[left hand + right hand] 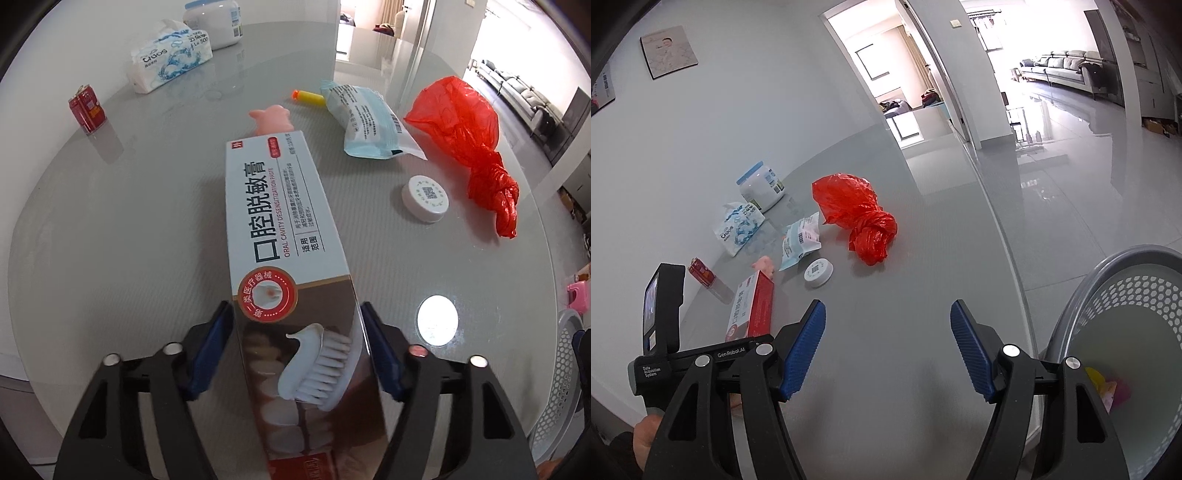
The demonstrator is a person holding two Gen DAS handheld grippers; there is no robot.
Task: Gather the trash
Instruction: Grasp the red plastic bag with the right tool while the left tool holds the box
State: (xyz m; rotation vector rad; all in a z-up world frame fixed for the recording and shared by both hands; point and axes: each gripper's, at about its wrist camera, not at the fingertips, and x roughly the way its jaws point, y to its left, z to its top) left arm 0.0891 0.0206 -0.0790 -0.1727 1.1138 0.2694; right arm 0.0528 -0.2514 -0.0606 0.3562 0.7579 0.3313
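Observation:
My left gripper (297,347) is shut on a long toothpaste box (280,221), its blue pads against both sides; the box points away over the grey table. The box also shows in the right wrist view (753,310). My right gripper (888,347) is open and empty above the table's near edge. A knotted red plastic bag (465,129) (857,214), a pale blue wrapper (365,122) (799,240) and a white round lid (424,199) (818,271) lie on the table. A grey perforated waste basket (1108,295) stands to the right below the table.
A red can (86,107), a tissue pack (170,59), a white jar (218,22), a pink toy (271,118) and a yellow-orange piece (308,96) are on the far table. The basket (565,369) holds some coloured scraps (1108,391).

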